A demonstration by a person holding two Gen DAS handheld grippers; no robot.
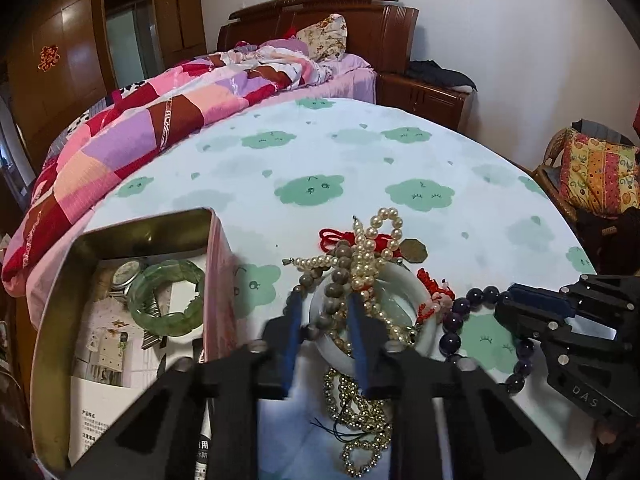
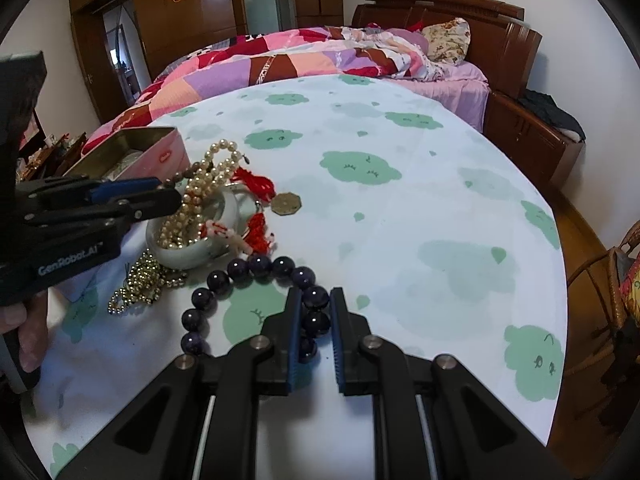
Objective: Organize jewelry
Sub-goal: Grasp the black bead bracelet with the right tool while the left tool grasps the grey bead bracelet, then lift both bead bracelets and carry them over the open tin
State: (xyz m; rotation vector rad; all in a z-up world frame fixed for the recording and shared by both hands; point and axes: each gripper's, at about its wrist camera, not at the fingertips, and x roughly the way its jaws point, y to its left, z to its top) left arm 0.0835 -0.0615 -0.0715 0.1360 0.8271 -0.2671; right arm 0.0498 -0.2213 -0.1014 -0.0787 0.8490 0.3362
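Observation:
A jewelry pile lies on the cloud-print tablecloth [image 1: 360, 152]: a white bangle [image 1: 424, 292], grey beads [image 1: 336, 292], pearls [image 1: 372, 248], gold beads [image 1: 360, 412] and a red cord with a coin pendant [image 1: 414, 250]. My left gripper [image 1: 324, 308] straddles the bangle's left rim, shut on it, with grey beads draped between the blue pads. The right wrist view shows that gripper [image 2: 168, 196] side-on over the bangle [image 2: 180, 256]. My right gripper [image 2: 316, 294] is shut on the dark purple bead bracelet [image 2: 240, 268], which rests on the cloth.
An open pink tin [image 1: 218, 264] at the left holds a green bangle [image 1: 166, 300], a watch [image 1: 126, 274] and papers. A bed with a patchwork quilt [image 1: 140, 132] lies behind the round table. A wicker chair with a cushion [image 1: 596, 172] stands at the right.

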